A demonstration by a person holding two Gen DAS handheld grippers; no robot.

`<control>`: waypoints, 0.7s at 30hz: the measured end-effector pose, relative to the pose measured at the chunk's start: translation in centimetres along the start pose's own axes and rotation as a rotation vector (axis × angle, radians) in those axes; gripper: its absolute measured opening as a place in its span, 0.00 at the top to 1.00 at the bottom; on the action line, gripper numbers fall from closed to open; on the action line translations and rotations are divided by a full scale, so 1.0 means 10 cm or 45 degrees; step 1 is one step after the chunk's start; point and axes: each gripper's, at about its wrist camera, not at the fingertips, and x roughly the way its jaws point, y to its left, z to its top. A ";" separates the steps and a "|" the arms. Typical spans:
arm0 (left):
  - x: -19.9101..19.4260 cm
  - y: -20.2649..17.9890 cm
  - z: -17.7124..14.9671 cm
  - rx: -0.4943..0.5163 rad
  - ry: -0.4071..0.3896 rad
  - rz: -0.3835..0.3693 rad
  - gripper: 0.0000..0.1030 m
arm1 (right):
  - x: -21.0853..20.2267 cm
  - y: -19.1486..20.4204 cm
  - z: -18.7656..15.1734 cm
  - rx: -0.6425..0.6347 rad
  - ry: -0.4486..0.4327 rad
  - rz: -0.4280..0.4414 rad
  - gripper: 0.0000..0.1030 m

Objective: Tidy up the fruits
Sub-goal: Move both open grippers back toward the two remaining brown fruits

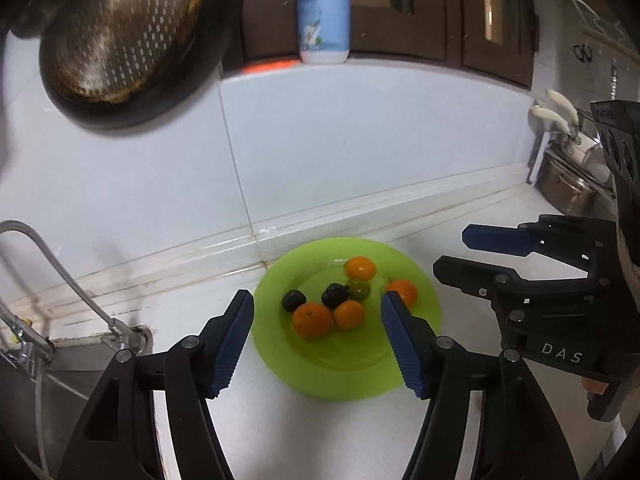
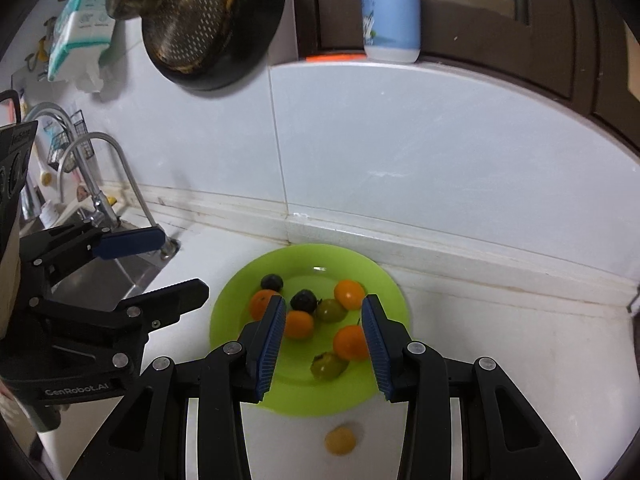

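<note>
Fruits point(image 2: 308, 322) gathered on a green plate point(image 2: 384, 280), one stray left outside it.

Both claws hang open and empty over the white surface point(image 2: 500, 340): the right claw point(image 2: 324, 344) sits low with the plate framed between its blue pads point(image 2: 270, 346), while the left claw point(image 1: 316, 340) waits alongside, its jaws spread just as wide. On the plate lie several orange fruits, two dark ones and two greenish ones, bunched toward the middle where the dish's dip would keep them from rolling. A single yellow fruit point(image 2: 340, 440) rests on the surface just off the plate's near rim, probably the next piece to collect, though it looks blurred in the right wrist view. The plate stands close to the tiled wall, beside the sink point(image 2: 120, 276).
</note>
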 end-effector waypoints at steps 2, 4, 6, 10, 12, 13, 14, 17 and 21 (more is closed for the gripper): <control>-0.12 -0.04 -0.04 0.006 -0.024 0.008 0.32 | -0.13 0.03 -0.04 0.014 -0.009 -0.003 0.61; -0.22 -0.08 -0.07 0.003 -0.042 0.010 0.31 | -0.23 0.07 -0.10 0.024 -0.016 -0.011 0.61; -0.29 -0.09 -0.10 -0.006 -0.049 0.005 0.29 | -0.32 0.12 -0.16 0.023 -0.025 -0.019 0.61; -0.42 -0.15 -0.19 -0.012 -0.061 0.022 0.22 | -0.50 0.17 -0.29 0.037 -0.033 -0.044 0.54; -0.48 -0.17 -0.25 -0.019 -0.061 0.018 0.19 | -0.56 0.19 -0.33 0.041 -0.037 -0.053 0.53; -0.50 -0.18 -0.27 -0.022 -0.061 0.017 0.16 | -0.60 0.21 -0.36 0.041 -0.041 -0.056 0.54; -0.52 -0.20 -0.30 -0.026 -0.058 0.022 0.15 | -0.63 0.22 -0.38 0.045 -0.042 -0.055 0.53; -0.55 -0.23 -0.36 -0.039 -0.049 0.019 0.14 | -0.70 0.23 -0.48 0.072 -0.042 -0.047 0.53; -0.57 -0.28 -0.48 -0.046 -0.034 0.041 0.13 | -0.74 0.25 -0.62 0.102 -0.024 -0.050 0.53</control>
